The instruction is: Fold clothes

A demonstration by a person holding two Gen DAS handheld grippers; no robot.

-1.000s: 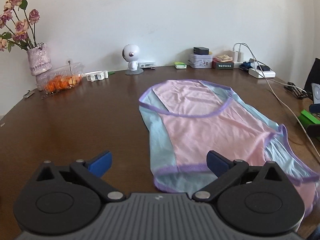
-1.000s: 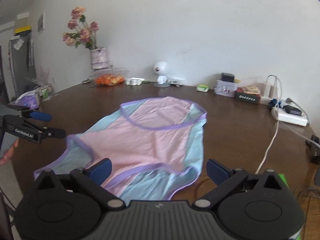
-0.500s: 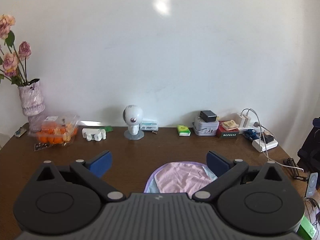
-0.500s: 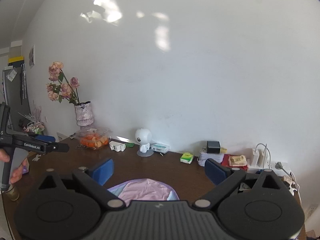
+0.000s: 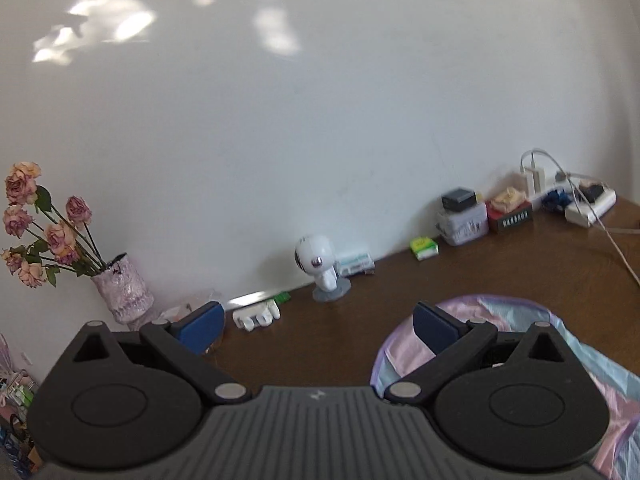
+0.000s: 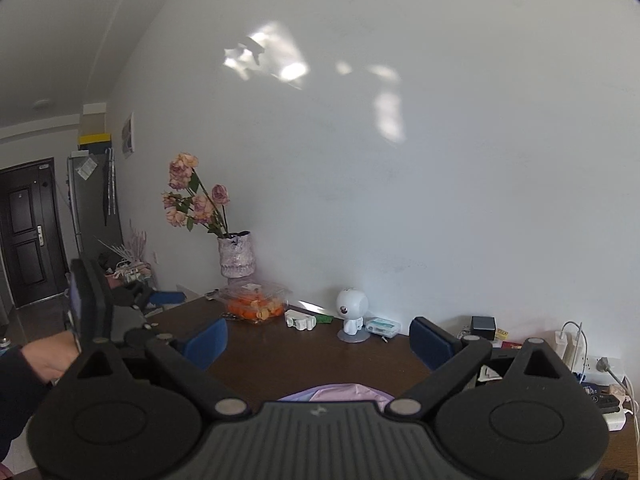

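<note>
A pink and light-blue garment with purple trim (image 5: 504,312) lies flat on the brown table (image 5: 340,332). Most of it is hidden under my left gripper's body; only its far edge shows in the right wrist view (image 6: 340,392). My left gripper (image 5: 318,322) is open and empty, tilted up toward the wall, above the garment's left side. My right gripper (image 6: 318,338) is open and empty, also raised and pointing at the wall. The left gripper shows at the left of the right wrist view (image 6: 92,312), held in a hand.
Along the wall stand a vase of roses (image 5: 120,292), a box of orange fruit (image 6: 256,304), a white robot figure (image 5: 320,268), small boxes (image 5: 464,216) and a power strip with cables (image 5: 588,204). A door (image 6: 28,236) is far left.
Both grippers have lifted and tilted up from looking down at the garment to facing the wall. The left one has also rolled to the side. Both stay open.
</note>
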